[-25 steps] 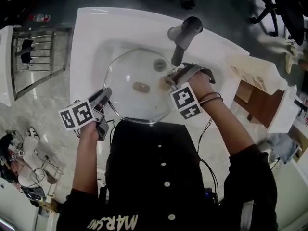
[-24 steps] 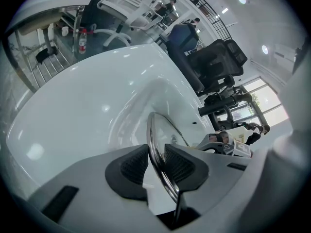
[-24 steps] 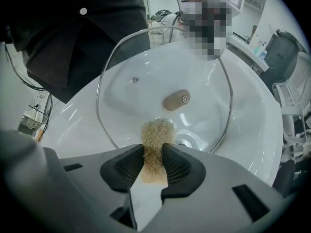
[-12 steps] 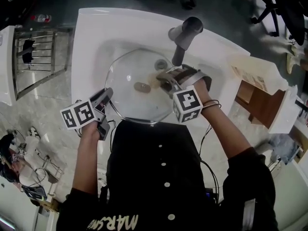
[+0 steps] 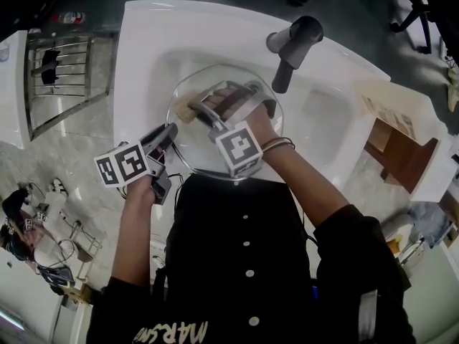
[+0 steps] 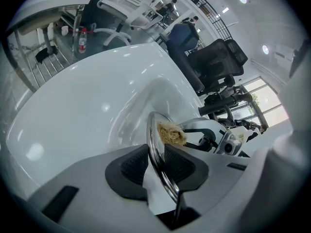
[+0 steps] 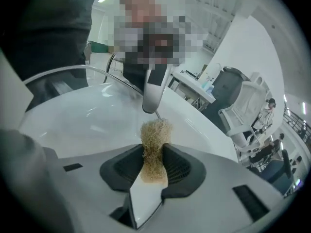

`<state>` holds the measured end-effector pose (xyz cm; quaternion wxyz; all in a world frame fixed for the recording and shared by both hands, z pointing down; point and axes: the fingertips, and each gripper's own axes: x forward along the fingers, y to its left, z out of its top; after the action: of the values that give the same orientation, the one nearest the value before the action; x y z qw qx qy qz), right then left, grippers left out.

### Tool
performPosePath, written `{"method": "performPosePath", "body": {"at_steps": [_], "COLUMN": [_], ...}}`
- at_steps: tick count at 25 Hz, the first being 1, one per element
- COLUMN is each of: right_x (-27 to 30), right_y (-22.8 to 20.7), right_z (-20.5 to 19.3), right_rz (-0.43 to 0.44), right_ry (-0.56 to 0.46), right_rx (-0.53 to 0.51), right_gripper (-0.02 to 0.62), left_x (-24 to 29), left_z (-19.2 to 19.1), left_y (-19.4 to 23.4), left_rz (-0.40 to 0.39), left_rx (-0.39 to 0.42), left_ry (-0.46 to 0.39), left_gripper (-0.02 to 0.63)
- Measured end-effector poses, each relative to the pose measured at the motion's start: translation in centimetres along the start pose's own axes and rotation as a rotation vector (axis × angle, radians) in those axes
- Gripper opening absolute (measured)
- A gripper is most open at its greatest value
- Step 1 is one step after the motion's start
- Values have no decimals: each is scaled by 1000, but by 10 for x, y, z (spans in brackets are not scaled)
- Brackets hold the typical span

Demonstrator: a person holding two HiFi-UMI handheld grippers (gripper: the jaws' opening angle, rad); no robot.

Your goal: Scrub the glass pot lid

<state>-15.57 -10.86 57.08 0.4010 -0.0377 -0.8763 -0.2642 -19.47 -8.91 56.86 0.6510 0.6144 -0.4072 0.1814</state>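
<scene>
A white sink [image 5: 143,56] takes up the middle of the room, and its grey faucet [image 5: 294,43] leans over the basin from the far rim. To its left a metal wire rack [image 5: 61,77] stands on the marbled floor [image 5: 43,163], with a small bottle [image 5: 57,18] just beyond it. To the right is a white cabinet [image 5: 391,156] with an open wooden compartment. Black office chairs [image 6: 218,62] stand behind the sink.
</scene>
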Motion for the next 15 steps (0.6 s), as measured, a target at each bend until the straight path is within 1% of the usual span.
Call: {"method": "performPosePath", "body": {"at_steps": [2, 7, 15], "right_x": [5, 12, -3], "right_y": [-2, 8, 32], "right_z": [1, 3, -8], "right_rz": [-1, 60, 217], "right_ry": [1, 6, 35], "right_rx": [-10, -35, -83], "right_gripper": [137, 137, 134], "left_x": [0, 0, 0], "left_z": [0, 0, -1], "left_y": [0, 1, 2], "left_rz": [-2, -1, 7], "left_rx": [1, -2, -4], "left_ry": [-1, -1, -3], "left_gripper": [123, 121, 121]}}
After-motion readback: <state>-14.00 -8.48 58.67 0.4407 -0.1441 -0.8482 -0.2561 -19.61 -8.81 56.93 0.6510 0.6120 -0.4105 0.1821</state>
